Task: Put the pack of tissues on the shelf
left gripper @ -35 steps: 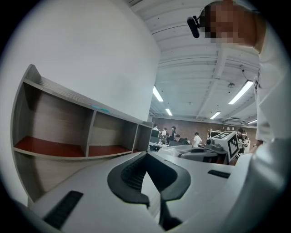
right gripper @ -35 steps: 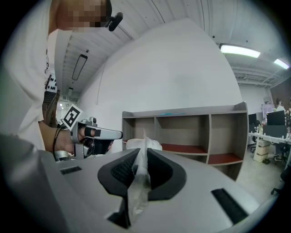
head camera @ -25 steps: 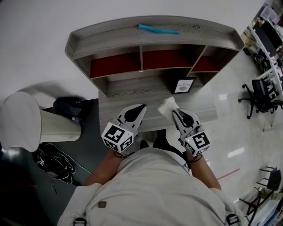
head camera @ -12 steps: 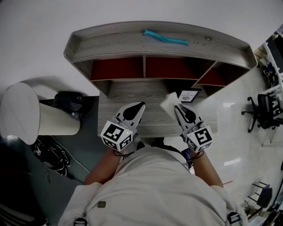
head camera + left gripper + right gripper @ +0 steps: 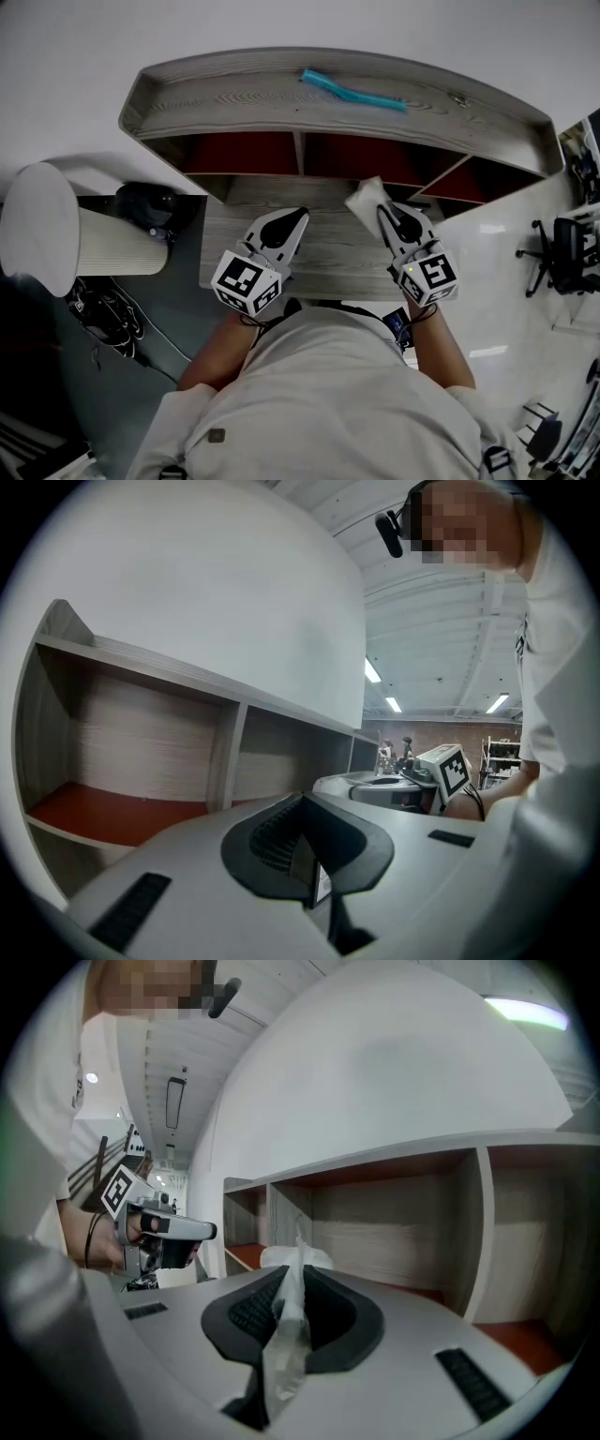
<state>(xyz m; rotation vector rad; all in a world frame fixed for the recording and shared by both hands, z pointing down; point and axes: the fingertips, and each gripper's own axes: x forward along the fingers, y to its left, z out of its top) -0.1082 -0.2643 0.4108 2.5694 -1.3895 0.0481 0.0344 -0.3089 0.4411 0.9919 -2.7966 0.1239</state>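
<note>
The pack of tissues (image 5: pixel 367 198), white in thin clear wrap, hangs in front of the grey wooden shelf (image 5: pixel 234 94), just below its middle red-floored compartment (image 5: pixel 356 157). My right gripper (image 5: pixel 383 212) is shut on the pack's wrapper edge; in the right gripper view the crinkled plastic (image 5: pixel 284 1335) is pinched between the jaws and the white pack (image 5: pixel 296 1257) bulges past the tips, facing the open compartments (image 5: pixel 394 1232). My left gripper (image 5: pixel 299 218) hovers beside it over the desk surface (image 5: pixel 328 258), shut with nothing held. In the left gripper view its jaws (image 5: pixel 306 808) point at the left compartment (image 5: pixel 122 761).
A teal object (image 5: pixel 354 91) lies on the shelf's top board. A white round seat (image 5: pixel 52 248) and a black bag (image 5: pixel 150 204) stand on the floor at the left. An office chair (image 5: pixel 567 253) is at the far right. A person's torso fills the near foreground.
Both grippers have moved forward and up toward the shelf with the tissue pack still held. The framed sign on the desk is now mostly hidden behind the right gripper.
</note>
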